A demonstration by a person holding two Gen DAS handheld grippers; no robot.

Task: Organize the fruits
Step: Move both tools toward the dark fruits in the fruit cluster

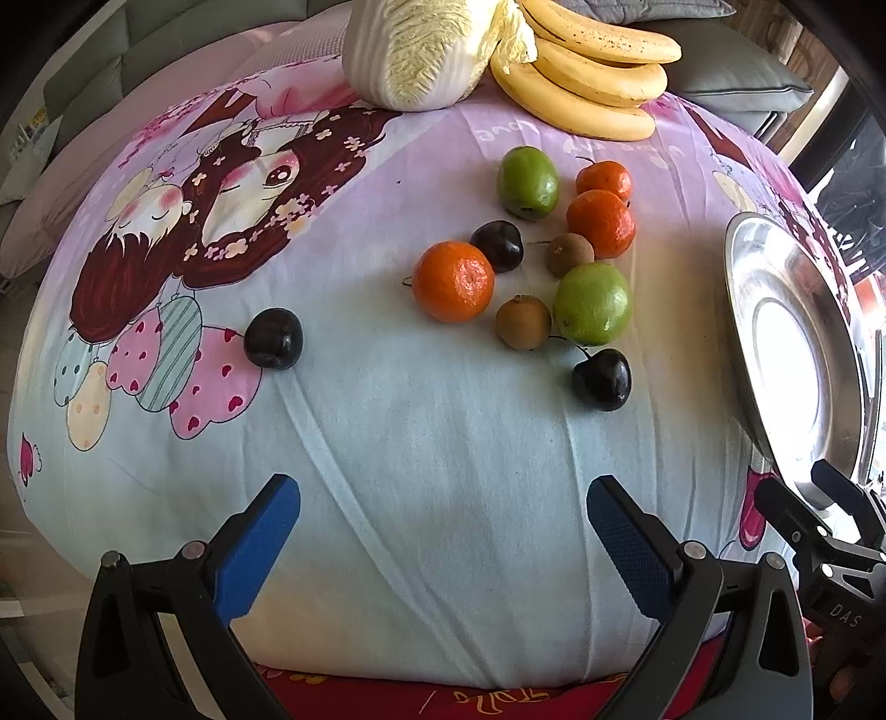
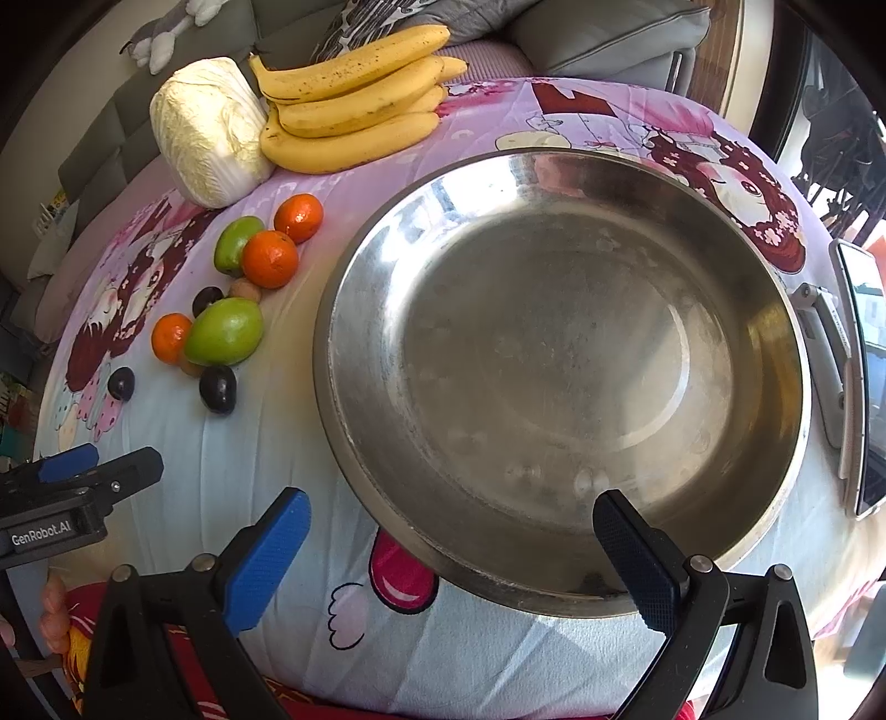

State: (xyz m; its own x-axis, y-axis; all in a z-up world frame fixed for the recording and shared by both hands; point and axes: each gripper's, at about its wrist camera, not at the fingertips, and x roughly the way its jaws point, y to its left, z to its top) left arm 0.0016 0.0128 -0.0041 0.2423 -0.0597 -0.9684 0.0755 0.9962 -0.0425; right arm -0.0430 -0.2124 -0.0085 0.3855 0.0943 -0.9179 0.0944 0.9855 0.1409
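Right wrist view: steel bowl [image 2: 554, 354] sits empty, nothing sorted yet; tangerines [image 1: 453, 281], green fruits [image 1: 592, 303], kiwis and dark plums [image 1: 273, 339] lie scattered on the counter, left hand-held gripper [image 1: 443, 526] and right hand-held gripper [image 2: 451, 545] both released, holding nothing

A home living room, by the look of it: a grey sofa [image 2: 603, 33] with cushions sits right behind the table, a plush toy [image 2: 166, 27] perches on its back, and a cartoon-print cloth [image 1: 387, 432] covers the table, with a phone [image 2: 864, 382] lying at its edge.
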